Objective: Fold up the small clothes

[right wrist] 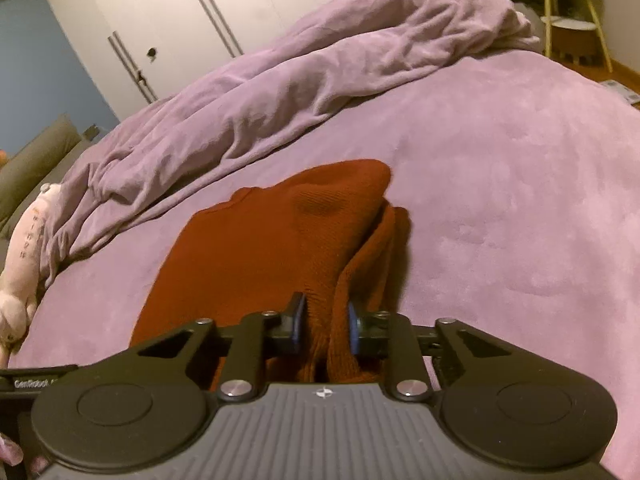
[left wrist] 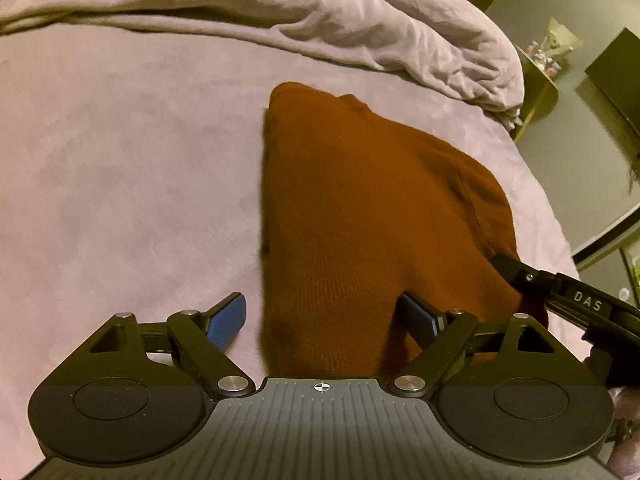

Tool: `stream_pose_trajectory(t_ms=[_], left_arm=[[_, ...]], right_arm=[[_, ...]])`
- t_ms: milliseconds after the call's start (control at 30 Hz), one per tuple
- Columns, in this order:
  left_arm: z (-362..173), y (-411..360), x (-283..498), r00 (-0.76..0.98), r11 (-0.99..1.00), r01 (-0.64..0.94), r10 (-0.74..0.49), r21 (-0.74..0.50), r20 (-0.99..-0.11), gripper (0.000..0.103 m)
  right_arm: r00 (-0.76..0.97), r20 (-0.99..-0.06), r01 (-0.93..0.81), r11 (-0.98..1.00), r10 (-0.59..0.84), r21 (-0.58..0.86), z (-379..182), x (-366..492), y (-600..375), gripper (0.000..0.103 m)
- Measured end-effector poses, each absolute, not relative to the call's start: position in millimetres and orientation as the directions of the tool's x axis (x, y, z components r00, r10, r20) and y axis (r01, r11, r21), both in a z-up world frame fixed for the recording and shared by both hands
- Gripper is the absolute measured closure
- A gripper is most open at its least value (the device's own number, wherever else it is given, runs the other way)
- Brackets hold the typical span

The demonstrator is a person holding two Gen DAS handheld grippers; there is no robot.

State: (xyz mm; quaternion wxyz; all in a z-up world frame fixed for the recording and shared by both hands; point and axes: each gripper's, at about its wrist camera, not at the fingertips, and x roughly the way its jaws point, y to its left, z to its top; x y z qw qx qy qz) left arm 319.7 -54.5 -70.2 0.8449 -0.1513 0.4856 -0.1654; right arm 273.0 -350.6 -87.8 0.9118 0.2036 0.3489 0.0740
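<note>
Right tongs (right wrist: 323, 322) pinch a bunched fold of rust knit garment (right wrist: 260, 240) at its near edge. Garment lies on lilac bed (right wrist: 500, 184); rumpled duvet (right wrist: 280, 80) far, plush toy (right wrist: 24, 248) left.

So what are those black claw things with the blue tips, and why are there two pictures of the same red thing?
Those claws are grabbers. A person holds one in each hand, and each has a little camera looking out along its two fingers. That gives two pictures: one from the left grabber, one from the right.

Both look at a bed with a purple cover and a bunched-up purple blanket at the back. On it lies a rust-red knitted garment, which the person is folding.

The left gripper is open wide, one blue pad each side of the garment's near edge, not squeezing. The right gripper has pinched a fold of the garment between its pads. A pink soft toy lies at the bed's edge.
</note>
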Motion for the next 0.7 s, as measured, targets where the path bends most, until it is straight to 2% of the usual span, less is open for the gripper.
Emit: stream_pose_trajectory(t_ms=[167,300,467,567,700], left_arm=[[-66.0,-51.7,320.8,0.475,0.892,0.138,-0.440,-0.429,-0.762,0.021],[-66.2,-50.2,322.3,0.469,0.892,0.137,-0.442,-0.431,-0.765,0.020],[-73.4,-51.3,325.9,0.450,0.888,0.139,-0.451,-0.438,-0.771,0.020],[-77.6,-46.5,328.2,0.440,0.874,0.128,-0.473,-0.468,-0.763,0.021],[-80.1,-40.9,329.2,0.431,0.859,0.118,-0.496,-0.498,-0.754,0.023]], right_arm=[[0.730,-0.550,-0.010,0.811,0.405,0.585,-85.8,274.1,-355.4,0.086],[0.725,-0.561,0.059,0.775,0.400,0.629,-103.8,273.0,-371.8,0.086],[0.734,-0.600,0.026,0.870,0.318,0.493,-106.8,267.7,-370.9,0.086],[0.740,-0.619,-0.016,0.926,0.264,0.376,-98.0,267.2,-356.7,0.083],[0.750,-0.620,-0.039,0.951,0.230,0.306,-92.5,263.0,-350.5,0.079]])
